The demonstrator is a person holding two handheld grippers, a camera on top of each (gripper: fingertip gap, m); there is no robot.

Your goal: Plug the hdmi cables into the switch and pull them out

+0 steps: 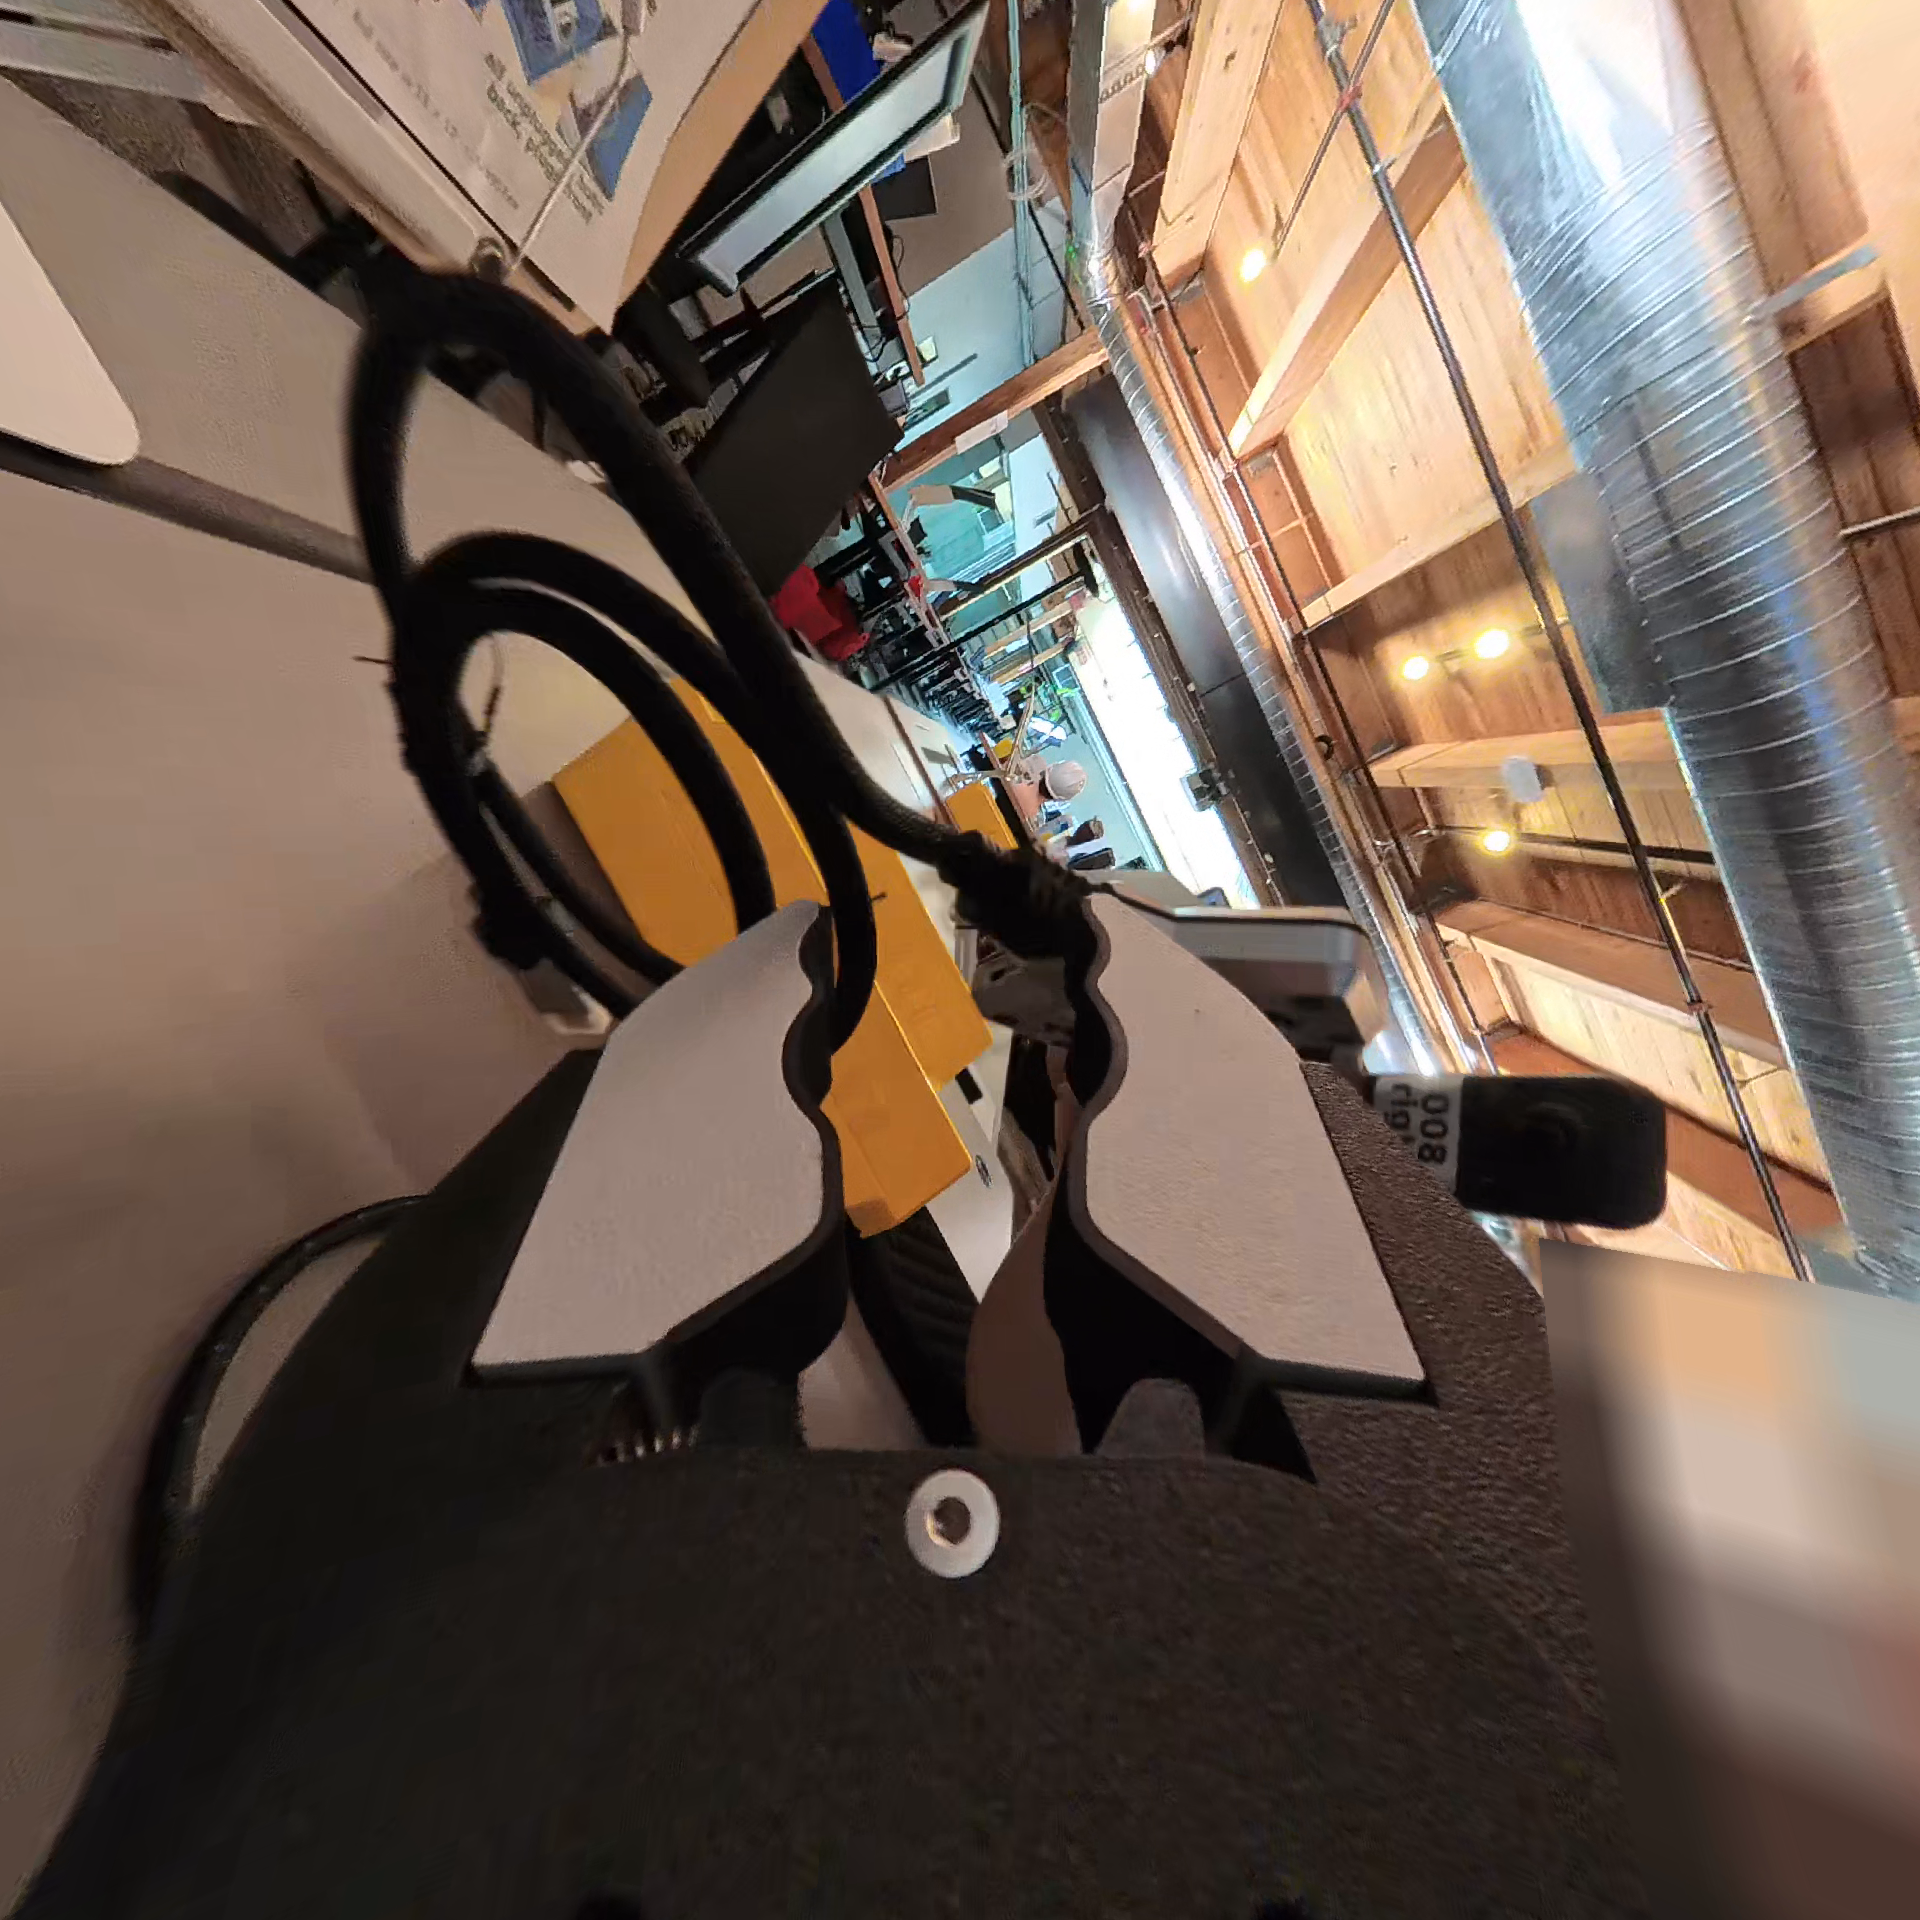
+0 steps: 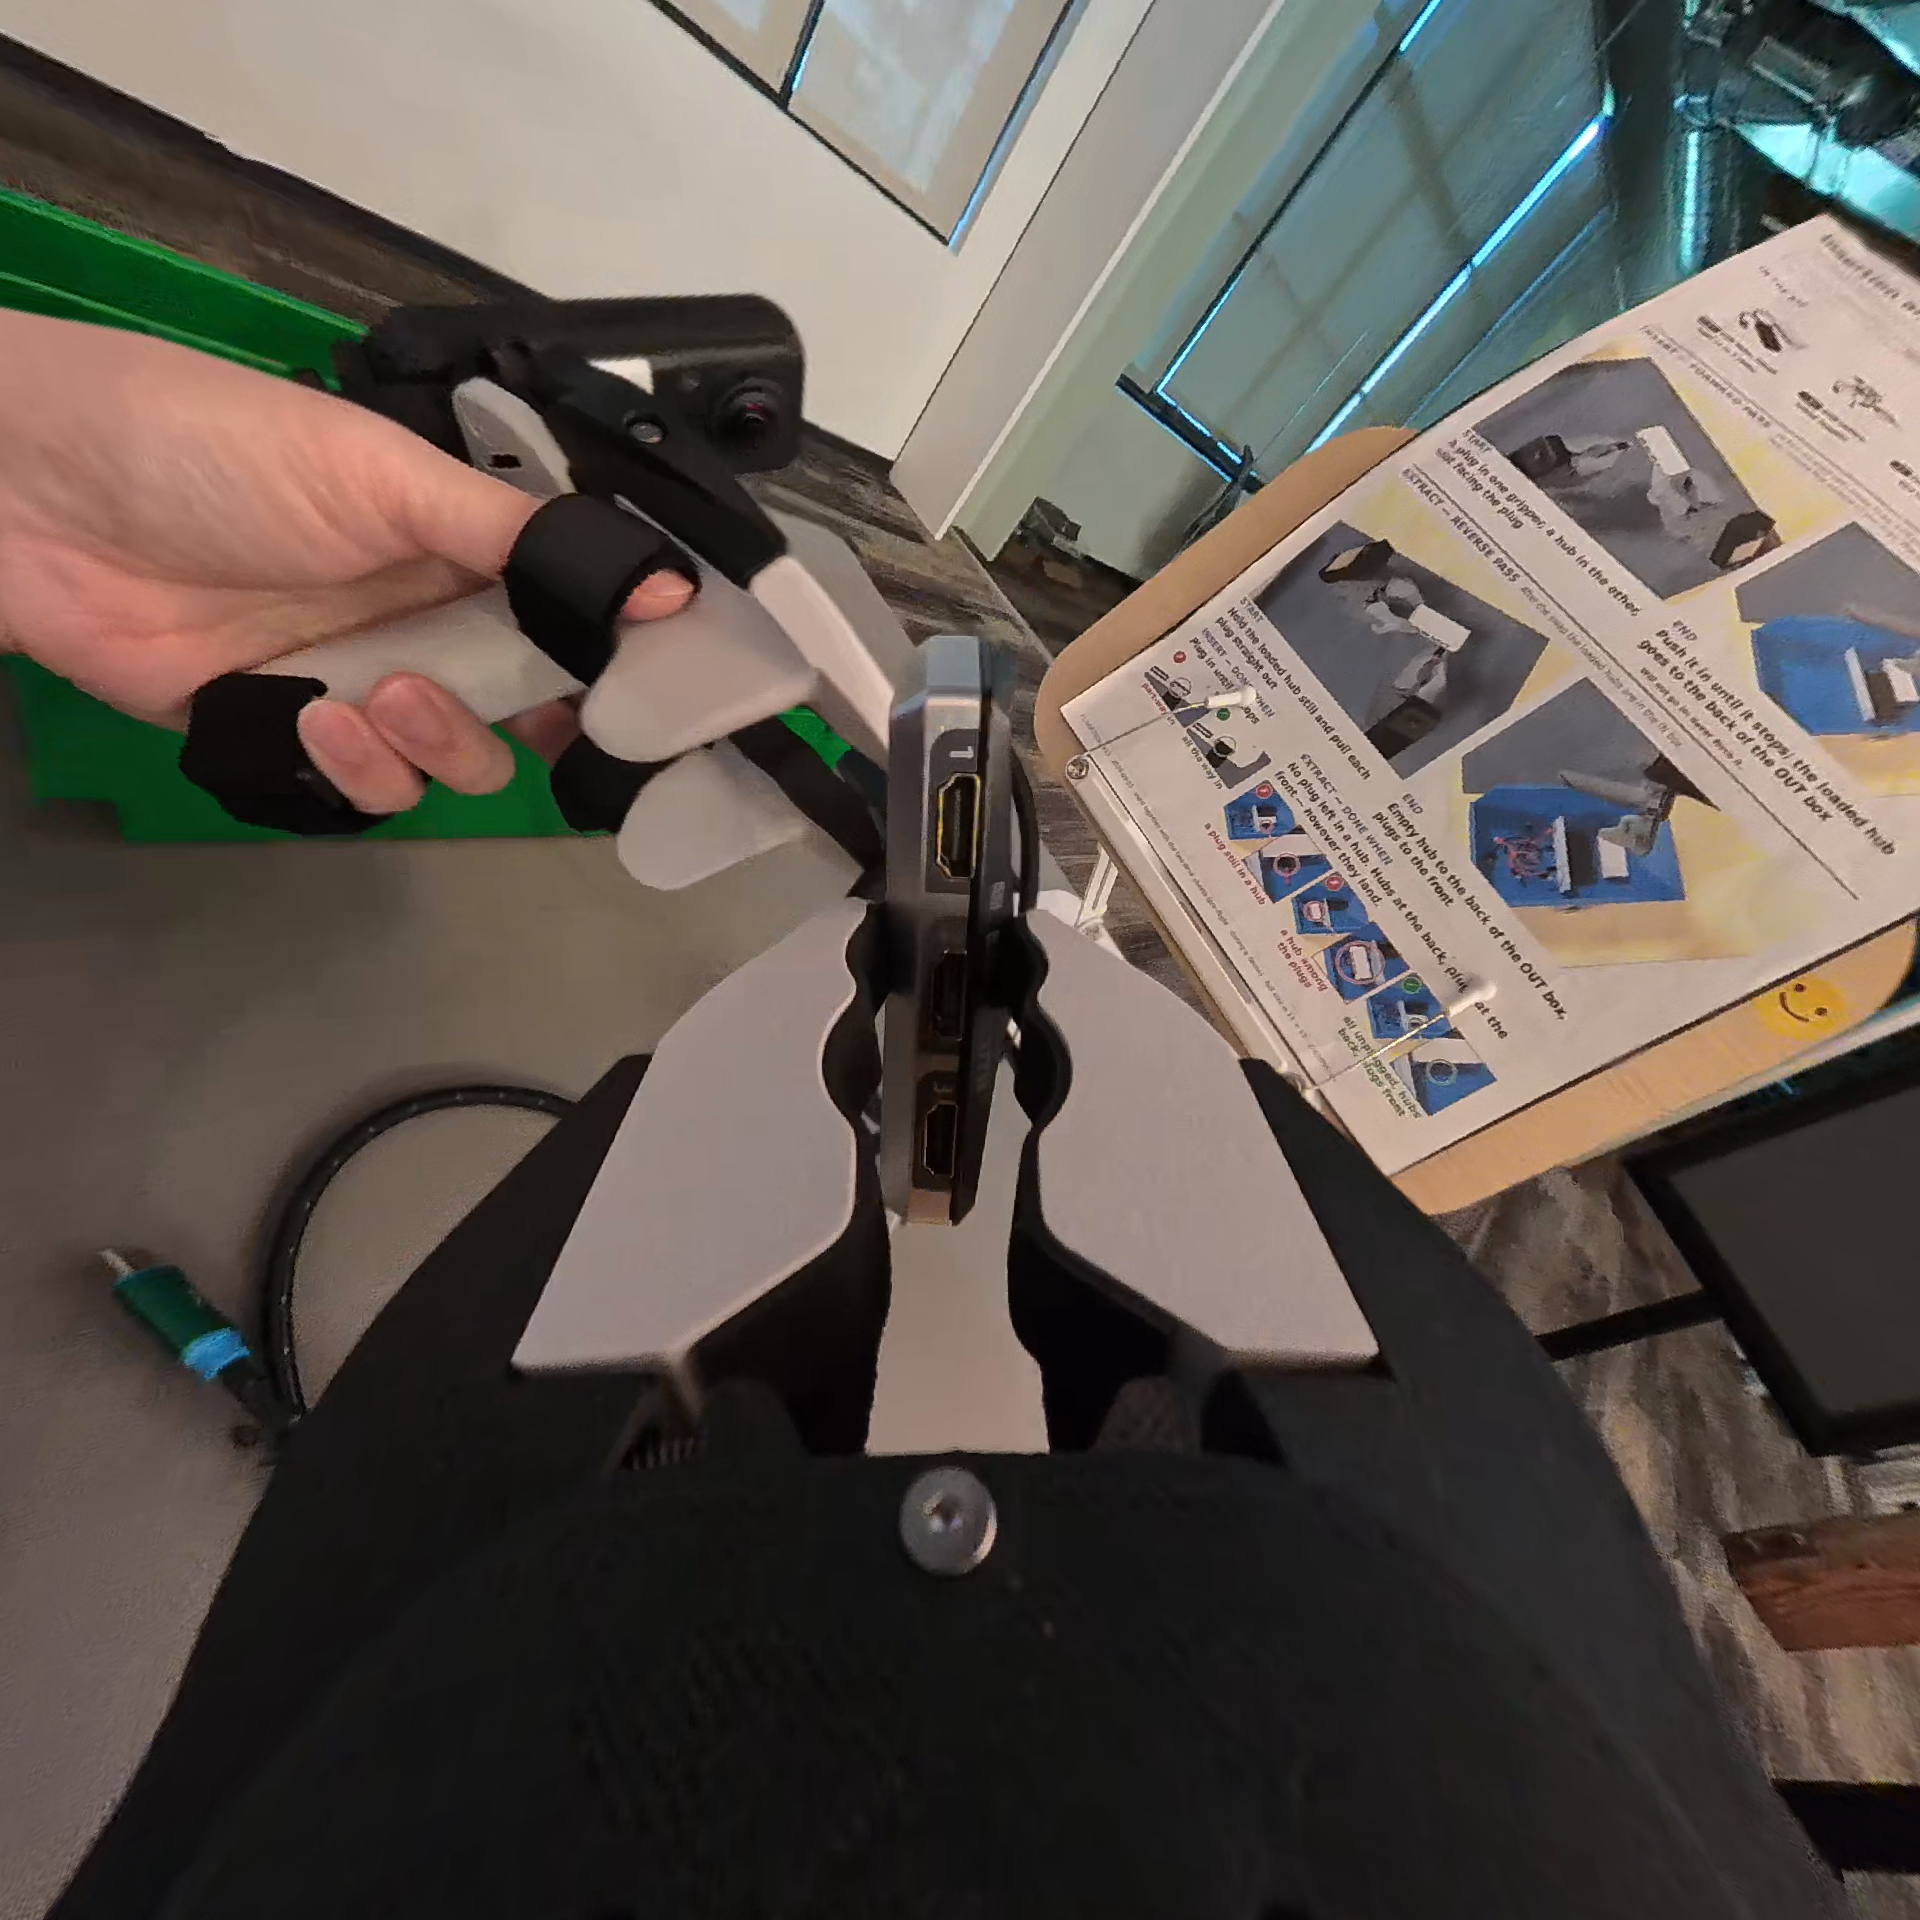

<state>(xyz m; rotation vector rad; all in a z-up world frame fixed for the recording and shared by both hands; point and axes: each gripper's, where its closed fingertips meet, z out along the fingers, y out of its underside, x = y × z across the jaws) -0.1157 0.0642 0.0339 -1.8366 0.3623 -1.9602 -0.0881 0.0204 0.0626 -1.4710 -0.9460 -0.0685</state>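
Two right fingers (image 2: 1132, 1132) clamp the switch (image 2: 940, 925) between them.

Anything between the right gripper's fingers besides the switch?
No. In the right wrist view the right gripper clamps only the grey switch, held on edge, its three ports on this edge empty.

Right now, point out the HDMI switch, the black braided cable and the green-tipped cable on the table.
HDMI switch (image 2: 940, 790): right wrist view, on its grey port face by the top port.
Black braided cable (image 1: 623, 436): left wrist view, on the upper loop.
Green-tipped cable (image 2: 166, 1311): right wrist view, on its green connector.
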